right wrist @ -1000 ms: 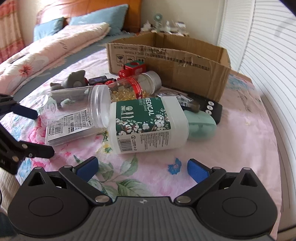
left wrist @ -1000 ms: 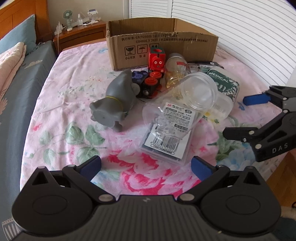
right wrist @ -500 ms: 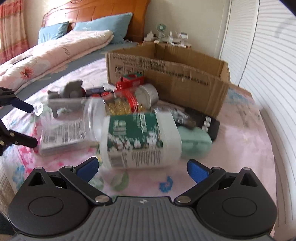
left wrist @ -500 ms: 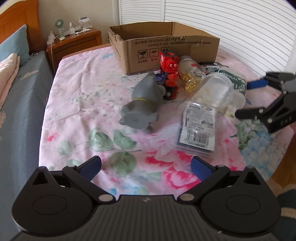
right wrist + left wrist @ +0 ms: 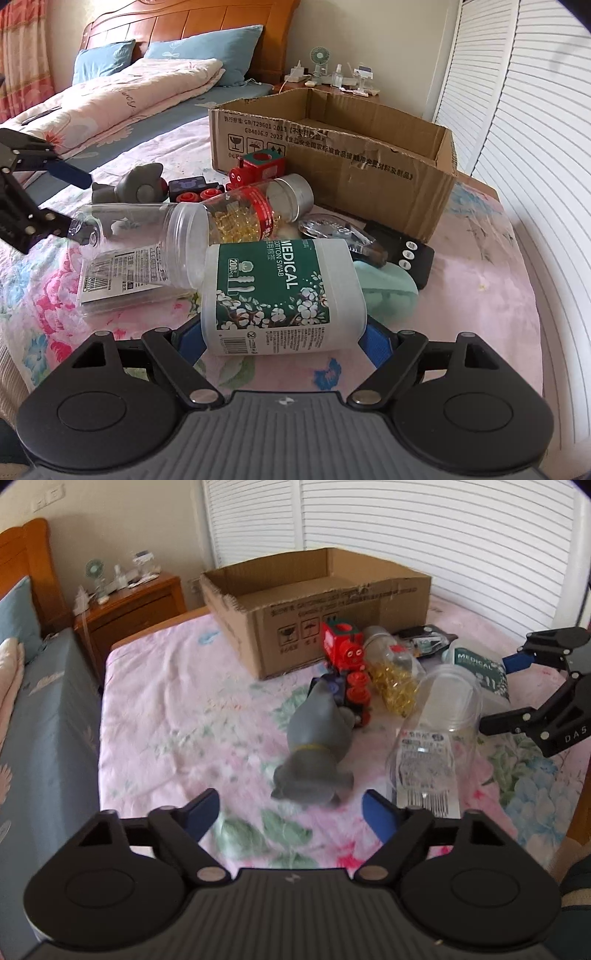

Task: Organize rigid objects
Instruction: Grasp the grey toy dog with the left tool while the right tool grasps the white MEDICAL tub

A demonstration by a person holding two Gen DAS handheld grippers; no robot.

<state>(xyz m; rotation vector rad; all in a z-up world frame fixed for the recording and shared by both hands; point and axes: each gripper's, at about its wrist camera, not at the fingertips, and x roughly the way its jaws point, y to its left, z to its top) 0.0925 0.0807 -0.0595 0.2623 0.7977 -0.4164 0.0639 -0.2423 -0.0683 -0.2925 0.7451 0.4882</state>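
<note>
1. The right gripper (image 5: 283, 341) has just been closing its fingers (image 5: 375, 341) around the white medical cotton swab jar (image 5: 282, 295); the blue pads sit against both sides of the jar's near end, gripping it as it lies on its side on the bed (image 5: 480, 295).
2. The left gripper (image 5: 291, 812) has also just been closing its fingers, yet they stand apart with nothing between them. The grey toy animal (image 5: 317, 755) lies just beyond the tips, untouched.
3. A clear plastic jar (image 5: 140, 236) lies on its side to the left of the swab jar, its mouth touching the jar's shoulder.
4. Behind these, a bottle of yellow capsules (image 5: 255, 206) lies tipped over, and a red toy train (image 5: 258, 166) stands next to the open cardboard box (image 5: 369, 177) at the far side.
5. Right of the swab jar lie a mint-green object (image 5: 391, 291) and a black device with white buttons (image 5: 413, 258).
6. A wooden nightstand (image 5: 133, 605) stands at the far left.
</note>
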